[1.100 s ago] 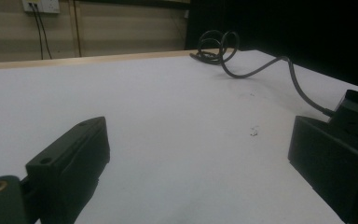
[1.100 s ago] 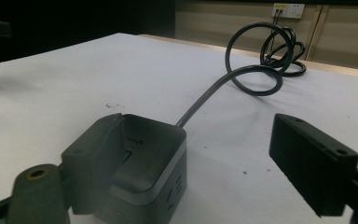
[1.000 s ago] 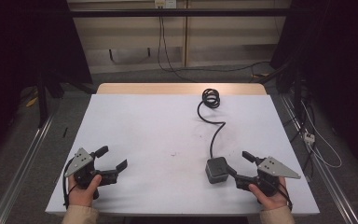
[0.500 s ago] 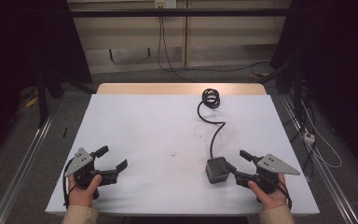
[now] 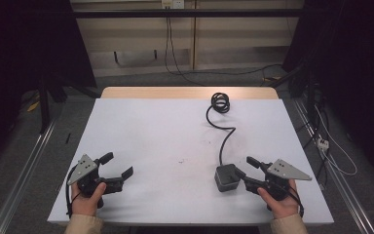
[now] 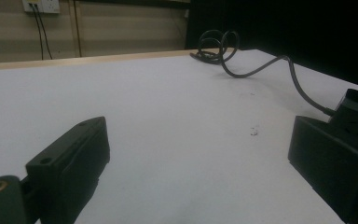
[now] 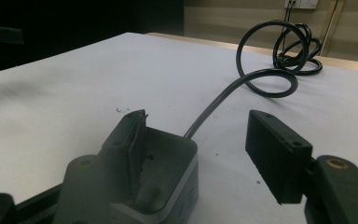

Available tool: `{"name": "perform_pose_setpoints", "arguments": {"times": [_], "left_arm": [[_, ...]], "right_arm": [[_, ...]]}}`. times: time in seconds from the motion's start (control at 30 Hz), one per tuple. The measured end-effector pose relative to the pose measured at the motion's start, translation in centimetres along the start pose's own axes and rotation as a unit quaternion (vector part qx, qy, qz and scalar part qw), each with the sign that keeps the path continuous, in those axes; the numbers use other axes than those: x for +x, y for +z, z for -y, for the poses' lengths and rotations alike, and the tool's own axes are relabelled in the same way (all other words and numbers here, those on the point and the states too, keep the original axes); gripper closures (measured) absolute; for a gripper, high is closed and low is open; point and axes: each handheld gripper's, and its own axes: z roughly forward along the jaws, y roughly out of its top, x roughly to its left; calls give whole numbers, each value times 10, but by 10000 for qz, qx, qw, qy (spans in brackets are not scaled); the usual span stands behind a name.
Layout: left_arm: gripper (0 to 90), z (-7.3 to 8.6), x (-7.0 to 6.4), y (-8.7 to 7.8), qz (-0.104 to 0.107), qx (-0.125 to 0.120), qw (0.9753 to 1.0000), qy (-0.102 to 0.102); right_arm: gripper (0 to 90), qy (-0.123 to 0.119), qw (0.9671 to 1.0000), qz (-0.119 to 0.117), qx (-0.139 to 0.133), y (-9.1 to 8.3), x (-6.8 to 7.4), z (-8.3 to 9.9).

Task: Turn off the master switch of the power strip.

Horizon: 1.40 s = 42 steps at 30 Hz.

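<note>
A white, matte rectangular tabletop (image 5: 165, 146) with a pale wooden strip along its far edge carries a dark grey cube-shaped power adapter (image 5: 226, 177), which sits toward the near right part of the surface. From the adapter's far side a black round cable (image 5: 222, 136) snakes away and ends in a loose coil (image 5: 220, 102) near the wooden strip. Small dark specks and faint smudges (image 5: 182, 160) mark the white surface just left of the adapter.

The right claw (image 5: 243, 168), held in a hand (image 5: 280, 202) at the near right edge, is spread wide; in the right gripper view one jaw lies over the adapter's (image 7: 168, 172) top while the other stands apart beside it, so nothing is clamped. The left claw (image 5: 117, 165), in the other hand (image 5: 88, 197), rests well to the left of the adapter, also released with its jaws apart.

Beyond the tabletop a grey floor (image 5: 126, 80) meets a beige panelled wall (image 5: 141, 44), with wall sockets (image 5: 173, 4) and thin cords hanging down. Metal rails (image 5: 24, 161) run along the floor on both sides of the tabletop, and black curtains darken the room's flanks.
</note>
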Motion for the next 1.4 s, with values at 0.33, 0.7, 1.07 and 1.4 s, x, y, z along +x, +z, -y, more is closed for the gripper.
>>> {"name": "perform_pose_setpoints", "arguments": {"times": [0.33, 0.7, 1.07, 1.4], "left_arm": [[52, 0, 0, 0, -20, -13, 10000, -16], [52, 0, 0, 0, -27, -19, 10000, -25], [52, 0, 0, 0, -23, -34, 10000, -33], [52, 0, 0, 0, -25, -30, 10000, -8]], "right_arm": [[457, 96, 9998, -93, 111, 4, 0, -3], [568, 82, 9991, -348, 206, 8, 1, -5], [650, 139, 9988, -448, 150, 7, 2, -12], [750, 115, 9974, -647, 288, 10, 4, -15]]}}
